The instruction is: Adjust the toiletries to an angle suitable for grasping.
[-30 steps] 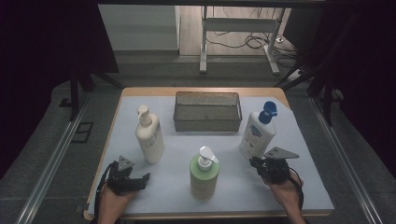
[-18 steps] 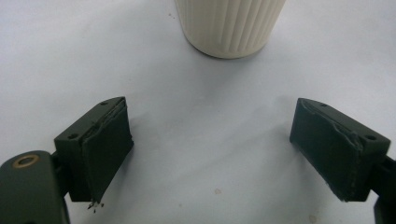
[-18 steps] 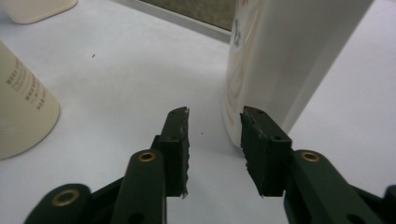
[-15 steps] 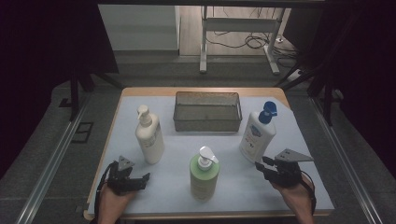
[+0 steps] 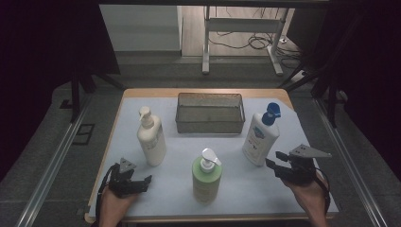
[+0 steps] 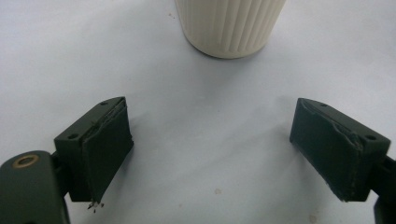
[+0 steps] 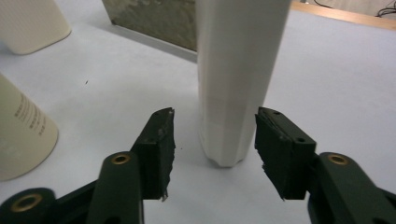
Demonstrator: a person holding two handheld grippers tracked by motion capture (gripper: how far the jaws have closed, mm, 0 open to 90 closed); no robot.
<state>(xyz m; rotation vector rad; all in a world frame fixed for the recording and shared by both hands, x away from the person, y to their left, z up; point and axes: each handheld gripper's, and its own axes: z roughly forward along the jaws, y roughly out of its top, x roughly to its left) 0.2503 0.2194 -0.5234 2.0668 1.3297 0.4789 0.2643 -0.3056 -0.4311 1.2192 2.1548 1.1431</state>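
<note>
A white bottle with a blue cap (image 5: 259, 137) stands at the table's right. My right gripper (image 5: 274, 160) hovers just right of its base, held by a hand. In the right gripper view the white bottle (image 7: 236, 70) stands in the gap of my right gripper (image 7: 215, 114). The jaws have just been opening and neither pad touches it. A cream pump bottle (image 5: 151, 142) stands at the left. My left gripper (image 5: 142, 178) rests on the table in front of it. In the left gripper view my left gripper (image 6: 211, 112) is wide open and empty, with the cream bottle's ribbed base (image 6: 231, 25) ahead.
A green pump bottle (image 5: 206, 177) stands at the front centre between my hands. A wire mesh basket (image 5: 210, 113) sits at the back centre. A pale sheet (image 5: 179, 156) covers the table. The right gripper view shows the green bottle (image 7: 21, 135) at left and the basket (image 7: 154, 18) behind.
My right gripper has lifted and drawn a little to the right, away from the white bottle, and its jaws have spread apart. The left gripper and all bottles are unmoved.
</note>
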